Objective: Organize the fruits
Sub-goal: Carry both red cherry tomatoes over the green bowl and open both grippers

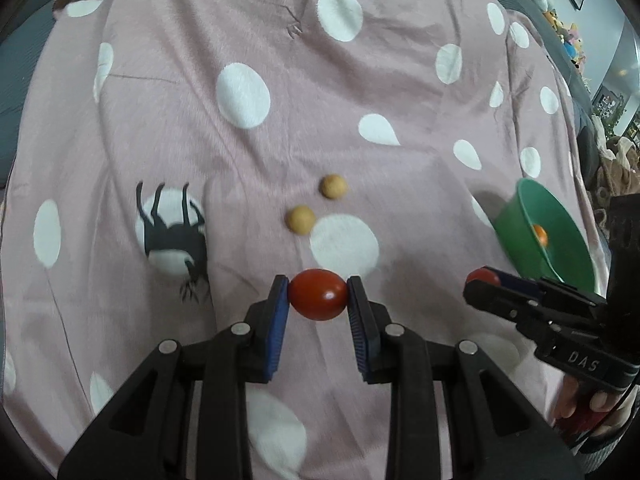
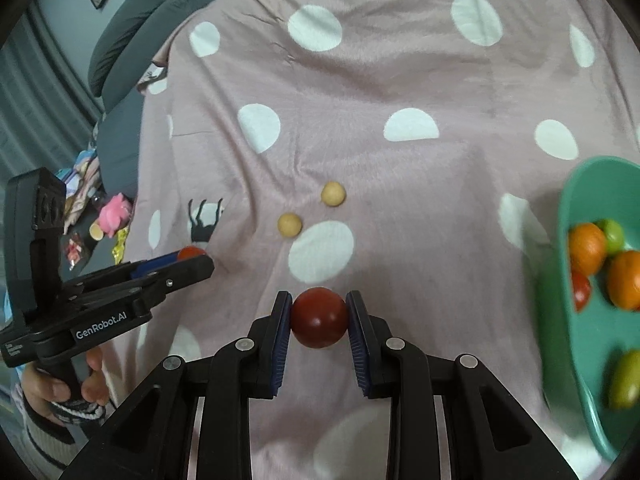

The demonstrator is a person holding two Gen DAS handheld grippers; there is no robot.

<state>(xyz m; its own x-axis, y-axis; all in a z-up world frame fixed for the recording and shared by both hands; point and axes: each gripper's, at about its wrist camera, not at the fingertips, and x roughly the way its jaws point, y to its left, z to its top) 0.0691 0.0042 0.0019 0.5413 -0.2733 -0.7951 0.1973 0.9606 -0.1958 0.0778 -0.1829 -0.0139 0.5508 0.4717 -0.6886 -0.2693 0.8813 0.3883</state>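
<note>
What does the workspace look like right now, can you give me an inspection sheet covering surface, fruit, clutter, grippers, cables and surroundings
Surface: pink cloth with white dots and deer prints, wrinkled.
Job's things: two tan round fruits lie apart on the cloth; green bowl holds orange, green and red fruits.
Clutter: nothing seen on the cloth.
Grippers: left gripper shut on a red tomato; right gripper shut on a second red tomato.
Cables: nothing seen.
Surroundings: grey sofa; pink toy and small items beside the cloth.
</note>
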